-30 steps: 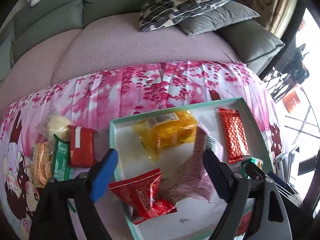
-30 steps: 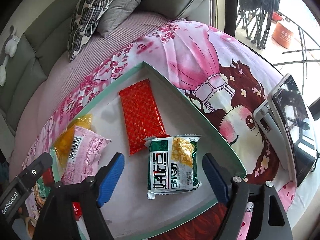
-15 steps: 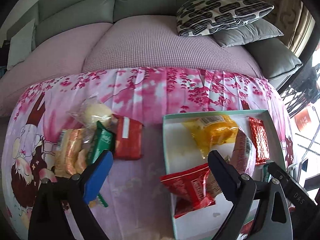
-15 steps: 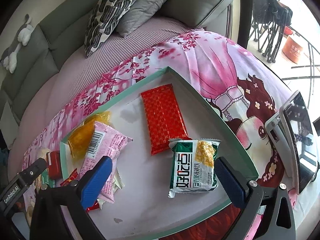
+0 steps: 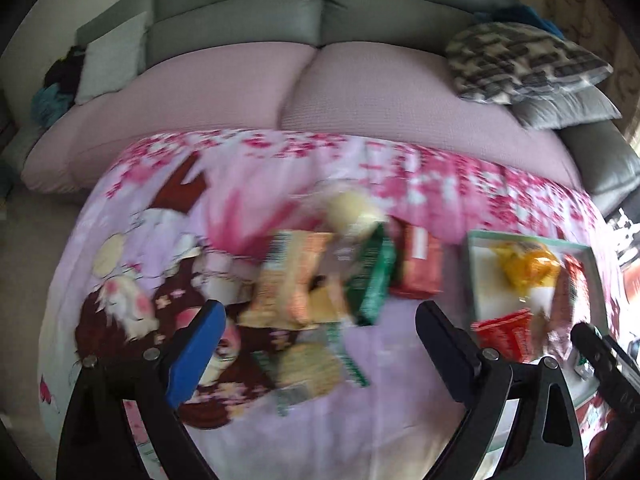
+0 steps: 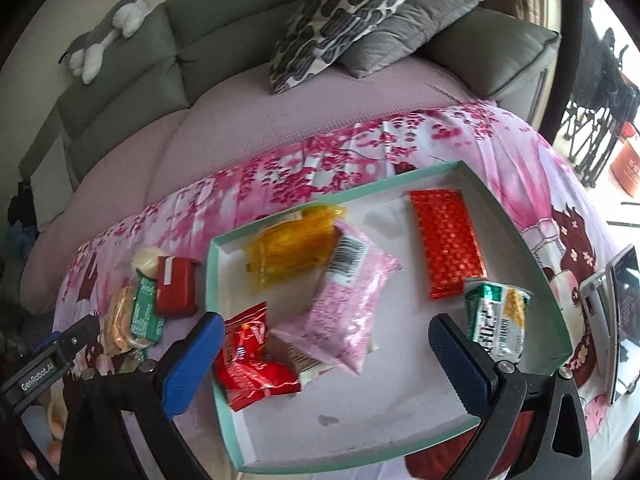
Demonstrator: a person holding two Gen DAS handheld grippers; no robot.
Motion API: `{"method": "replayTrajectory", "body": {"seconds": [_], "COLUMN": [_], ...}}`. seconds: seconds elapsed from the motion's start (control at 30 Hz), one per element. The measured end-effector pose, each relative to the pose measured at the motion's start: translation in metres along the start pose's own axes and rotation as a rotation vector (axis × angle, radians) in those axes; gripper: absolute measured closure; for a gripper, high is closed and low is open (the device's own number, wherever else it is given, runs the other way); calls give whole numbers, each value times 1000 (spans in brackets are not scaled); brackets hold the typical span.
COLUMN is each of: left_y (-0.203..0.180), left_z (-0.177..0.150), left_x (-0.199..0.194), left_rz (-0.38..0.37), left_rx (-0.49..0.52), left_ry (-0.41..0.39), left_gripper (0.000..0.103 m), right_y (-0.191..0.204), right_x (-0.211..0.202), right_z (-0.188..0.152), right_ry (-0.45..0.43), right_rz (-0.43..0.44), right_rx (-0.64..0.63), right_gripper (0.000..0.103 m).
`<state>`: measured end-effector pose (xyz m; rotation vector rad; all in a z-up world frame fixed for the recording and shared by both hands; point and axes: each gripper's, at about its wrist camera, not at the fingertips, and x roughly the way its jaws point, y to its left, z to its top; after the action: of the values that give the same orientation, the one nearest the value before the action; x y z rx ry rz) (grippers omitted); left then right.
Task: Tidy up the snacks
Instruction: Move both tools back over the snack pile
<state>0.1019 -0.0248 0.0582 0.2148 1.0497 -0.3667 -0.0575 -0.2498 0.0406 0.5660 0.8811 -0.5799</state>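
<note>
A teal-rimmed white tray [image 6: 516, 236] lies on the pink cloth and holds a yellow pack [image 6: 296, 252], a pink pack [image 6: 348, 300], a long red pack [image 6: 448, 248], a green-and-white pack [image 6: 500, 320] and a crumpled red pack [image 6: 252, 360]. My right gripper [image 6: 326, 326] hangs open above the tray's middle with nothing between its fingers. To the left of the tray [image 5: 520, 238] lies a loose pile: orange crackers [image 5: 288, 280], a green pack [image 5: 372, 276], a small red pack [image 5: 420, 264] and a pale round snack [image 5: 352, 208]. My left gripper [image 5: 320, 320] stands open over this pile, touching nothing.
A phone on a stand [image 6: 620, 312] sits at the cloth's right edge. Behind the cloth runs a sofa with a patterned cushion [image 6: 344, 16] and a plush toy [image 6: 108, 40]. My left gripper's finger [image 6: 52, 356] shows at the lower left of the right wrist view.
My left gripper swung left, from over the tray to over the loose pile. The right gripper drew back and left from the green-and-white pack. Both jaws widened.
</note>
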Motion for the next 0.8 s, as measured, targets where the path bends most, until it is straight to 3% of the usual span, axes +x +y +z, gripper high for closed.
{"method": "replayTrajectory", "body": {"seconds": [0.2,0.43,0.8], "left_y": [46,76,97], "left_z": [-5,-18,-39], "left_x": [0,20,65], "left_rz": [43,55,82], "left_rx": [-106,-181,-197], "left_ry": [3,67,207], "left_gripper": [7,7,7], "right_y": [63,119,165], "right_x": [7,17,56], "right_z": [-16,-39,-69], "right_ry": [37,91,200], "right_rz": [85,154,137], "right_rx": [-140,-269,-394], "right_gripper": [1,3,5]}}
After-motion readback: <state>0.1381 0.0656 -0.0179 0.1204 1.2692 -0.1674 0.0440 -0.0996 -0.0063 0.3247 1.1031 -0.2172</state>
